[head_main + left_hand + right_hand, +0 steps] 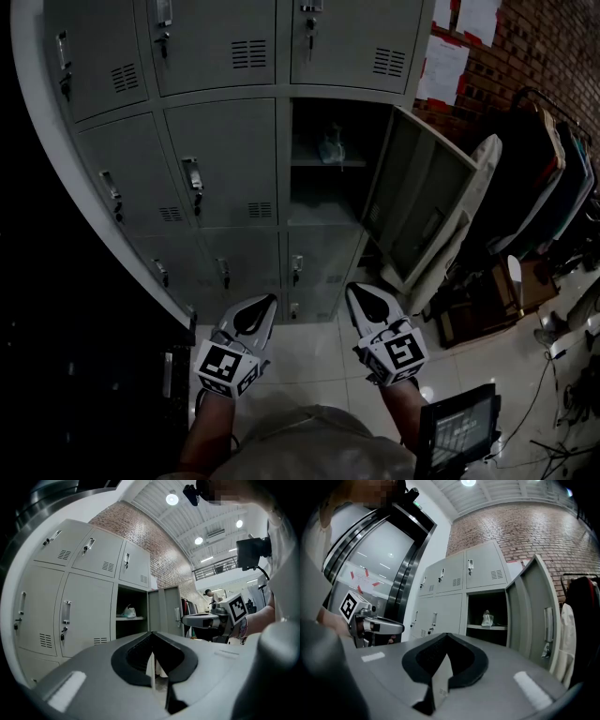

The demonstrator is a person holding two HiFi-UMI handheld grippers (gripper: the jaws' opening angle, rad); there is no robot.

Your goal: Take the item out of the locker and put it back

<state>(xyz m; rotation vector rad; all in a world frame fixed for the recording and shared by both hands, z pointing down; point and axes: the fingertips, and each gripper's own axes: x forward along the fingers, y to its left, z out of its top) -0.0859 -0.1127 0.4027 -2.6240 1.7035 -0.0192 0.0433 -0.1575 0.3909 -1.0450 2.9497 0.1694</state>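
A small pale item (pixel 330 145) lies on the upper shelf of the open locker (pixel 323 211), whose door (pixel 422 202) is swung out to the right. The item (pixel 129 611) also shows in the left gripper view, and the same item (pixel 487 618) in the right gripper view. My left gripper (pixel 267 300) and right gripper (pixel 356 289) are held side by side, level, well short of the locker and below its opening. Both are shut with nothing between the jaws, as the left gripper (pixel 152 633) and right gripper (pixel 447 634) show in their own views.
Closed grey lockers (pixel 220 173) surround the open one. To the right stand a white ironing board (pixel 473 202), a clothes rack (pixel 553 178) and a wooden crate (pixel 483 305). A screen (pixel 459 429) sits at the lower right, cables on the tiled floor. A dark column (pixel 66 337) is at the left.
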